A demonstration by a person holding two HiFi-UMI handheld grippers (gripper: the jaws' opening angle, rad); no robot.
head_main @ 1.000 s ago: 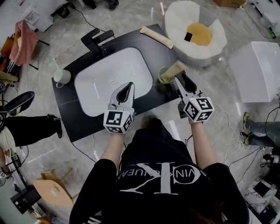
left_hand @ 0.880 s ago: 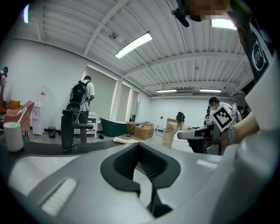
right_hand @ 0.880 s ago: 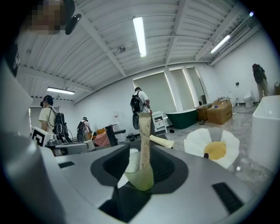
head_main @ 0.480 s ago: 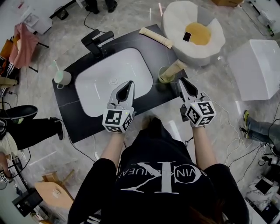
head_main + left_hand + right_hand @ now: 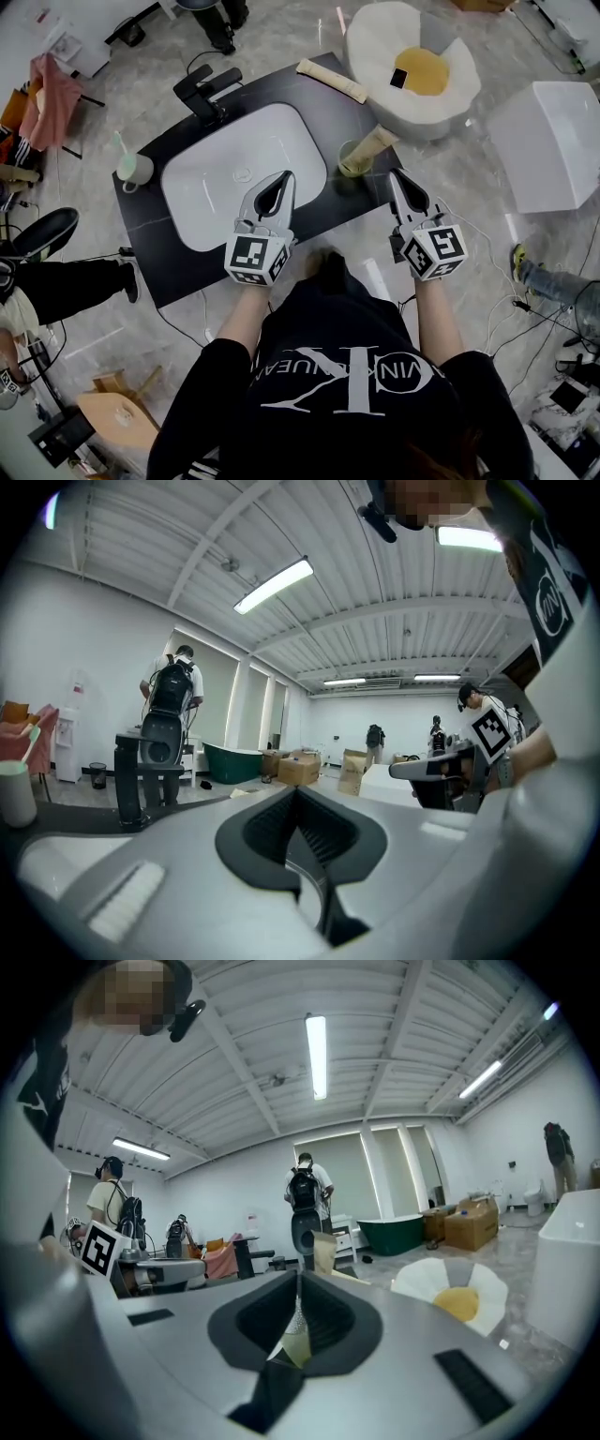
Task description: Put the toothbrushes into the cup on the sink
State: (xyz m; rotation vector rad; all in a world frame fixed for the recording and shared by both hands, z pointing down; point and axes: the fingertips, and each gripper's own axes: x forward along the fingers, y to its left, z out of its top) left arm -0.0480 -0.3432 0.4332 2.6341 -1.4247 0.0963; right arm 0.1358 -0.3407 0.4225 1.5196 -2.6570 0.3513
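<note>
Toothbrush (image 5: 333,80) at 1 o'clock of sink (image 5: 234,202) judged light, stiff, slim, so I'd pinch mid-length; my left gripper (image 5: 287,175) sits closed and empty, right gripper (image 5: 396,173) just closed on nothing.

Toothbrush (image 5: 379,142) tilted in cup (image 5: 348,168), second toothbrush (image 5: 335,80) flat

Over basin (image 5: 211,183): free passage, near to far. Faucet (image 5: 204,89) blocks far-left edge. Mint cup (image 5: 134,169) stands at left end, green cup (image 5: 348,169) w/ leaning pkt (image 5: 375,145) at right; flat pkt (image 5: 335,81) lies far right.
</note>
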